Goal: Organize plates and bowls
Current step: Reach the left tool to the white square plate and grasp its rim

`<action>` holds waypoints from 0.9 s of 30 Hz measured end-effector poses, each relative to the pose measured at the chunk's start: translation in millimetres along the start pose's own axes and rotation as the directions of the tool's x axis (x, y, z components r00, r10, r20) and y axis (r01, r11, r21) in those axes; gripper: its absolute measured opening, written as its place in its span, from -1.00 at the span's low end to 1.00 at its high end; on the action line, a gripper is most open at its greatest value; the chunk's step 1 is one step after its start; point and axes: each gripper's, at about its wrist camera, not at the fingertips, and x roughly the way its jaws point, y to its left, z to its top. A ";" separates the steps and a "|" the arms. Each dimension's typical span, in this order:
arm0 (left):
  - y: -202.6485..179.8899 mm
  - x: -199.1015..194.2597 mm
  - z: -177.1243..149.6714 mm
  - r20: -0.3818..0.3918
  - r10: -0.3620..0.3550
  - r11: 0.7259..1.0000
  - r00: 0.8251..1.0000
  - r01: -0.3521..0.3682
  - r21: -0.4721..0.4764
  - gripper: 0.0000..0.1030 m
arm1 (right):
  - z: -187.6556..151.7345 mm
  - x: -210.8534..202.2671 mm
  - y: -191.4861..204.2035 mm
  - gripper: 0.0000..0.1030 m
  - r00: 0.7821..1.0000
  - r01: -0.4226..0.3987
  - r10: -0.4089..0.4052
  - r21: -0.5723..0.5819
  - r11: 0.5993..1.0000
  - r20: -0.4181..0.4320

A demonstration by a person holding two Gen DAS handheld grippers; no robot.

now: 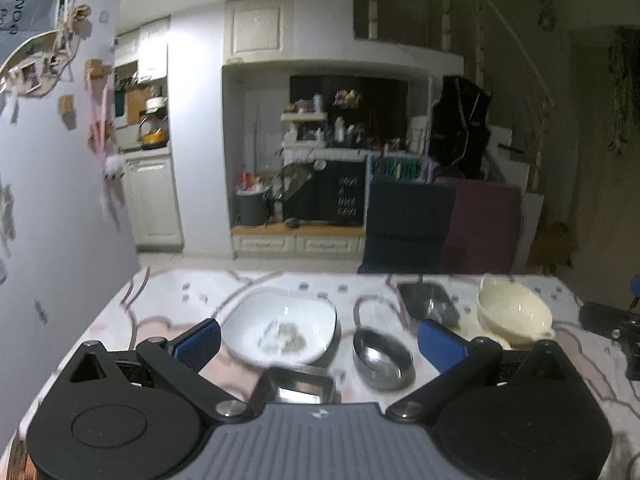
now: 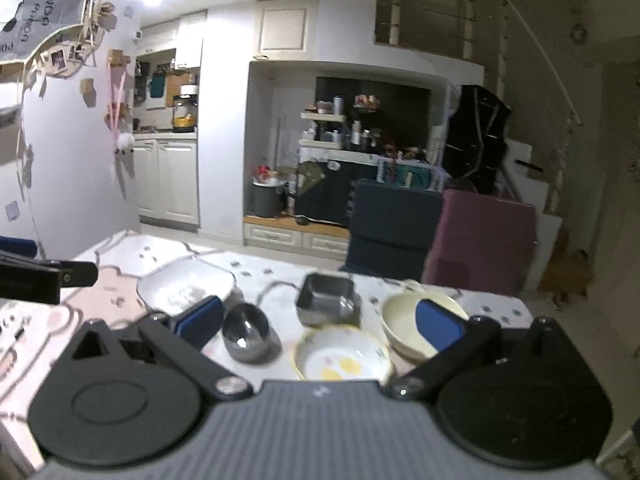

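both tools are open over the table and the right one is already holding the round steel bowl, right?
Not quite. The right tool is open and holds nothing; the round steel bowl sits on the table, as the right wrist view shows. The left tool is open too.

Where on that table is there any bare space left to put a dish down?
Bare cloth lies along the far left of the table, beyond the white plate. The right half is crowded: round steel bowl, square steel tin and cream bowls sit close together.

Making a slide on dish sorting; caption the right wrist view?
Open right gripper above a table holding a floral bowl, cream bowl, two steel containers and a white plate.
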 end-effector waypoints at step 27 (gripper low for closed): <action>141.9 249.8 55.4 -0.267 -0.159 0.968 0.951 0.203 0.148 1.00 | 18.7 268.3 50.5 1.00 0.923 -0.210 0.338 0.499 0.841 -0.182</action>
